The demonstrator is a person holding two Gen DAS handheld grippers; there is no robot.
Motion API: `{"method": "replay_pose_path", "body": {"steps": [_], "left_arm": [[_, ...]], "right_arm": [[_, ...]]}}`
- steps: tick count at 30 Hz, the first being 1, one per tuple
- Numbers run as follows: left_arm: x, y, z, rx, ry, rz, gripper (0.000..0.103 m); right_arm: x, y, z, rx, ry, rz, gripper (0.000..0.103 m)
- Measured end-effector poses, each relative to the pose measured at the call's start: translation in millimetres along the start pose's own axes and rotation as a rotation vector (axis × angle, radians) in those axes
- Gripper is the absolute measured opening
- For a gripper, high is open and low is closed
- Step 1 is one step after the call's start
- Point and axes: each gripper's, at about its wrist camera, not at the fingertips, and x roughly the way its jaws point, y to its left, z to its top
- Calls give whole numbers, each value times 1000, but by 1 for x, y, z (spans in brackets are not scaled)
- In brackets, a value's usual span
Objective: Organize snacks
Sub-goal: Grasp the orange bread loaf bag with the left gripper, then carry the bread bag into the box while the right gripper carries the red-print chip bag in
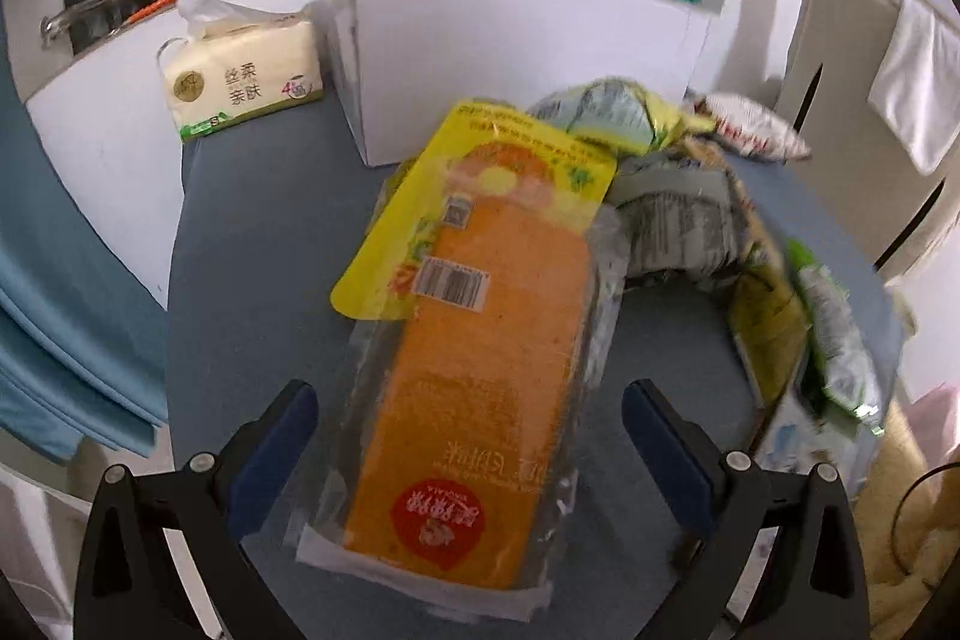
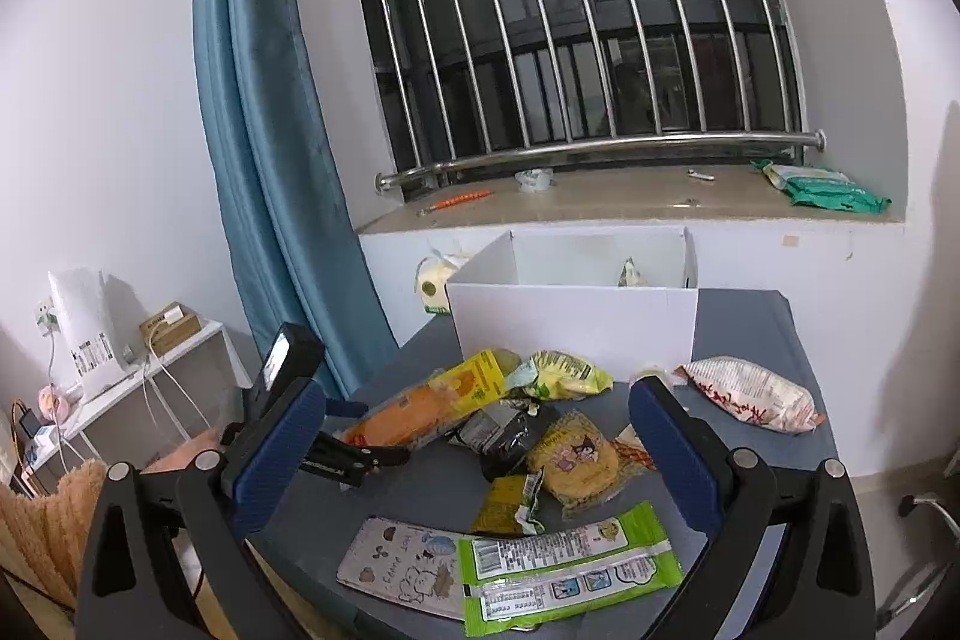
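A long orange snack packet in clear wrap with a yellow end lies on the blue-grey table. My left gripper is open, a blue finger on each side of the packet's near end and neither touching it. Beyond it stands the white box, open at the top. The right wrist view shows the same packet with the left gripper beside it. My right gripper hangs open above a loose pile holding a Kuromi packet, a green wrapper and a black packet.
A red-and-white bag lies right of the white box, a yellow-green bag in front of it. A tissue pack sits left of the box. Blue curtain, barred window and sill stand behind; a white shelf stands left of the table.
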Motion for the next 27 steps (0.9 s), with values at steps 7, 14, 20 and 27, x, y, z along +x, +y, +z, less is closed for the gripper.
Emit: {"method": "replay_pose_path", "body": {"steps": [7, 14, 20, 27], "left_arm": [[1, -6, -2, 10, 16, 27, 64], [-29, -3, -11, -59, -53, -16, 62], [-72, -14, -9, -81, -156, -66, 63], [-102, -21, -8, -83, -235, -87, 63]], "right_arm": [[5, 0, -5, 3, 28, 9, 103], [7, -4, -7, 20, 35, -3, 103], [27, -35, -10, 12, 87, -101, 103], [95, -116, -5, -95, 281, -259, 103]]}}
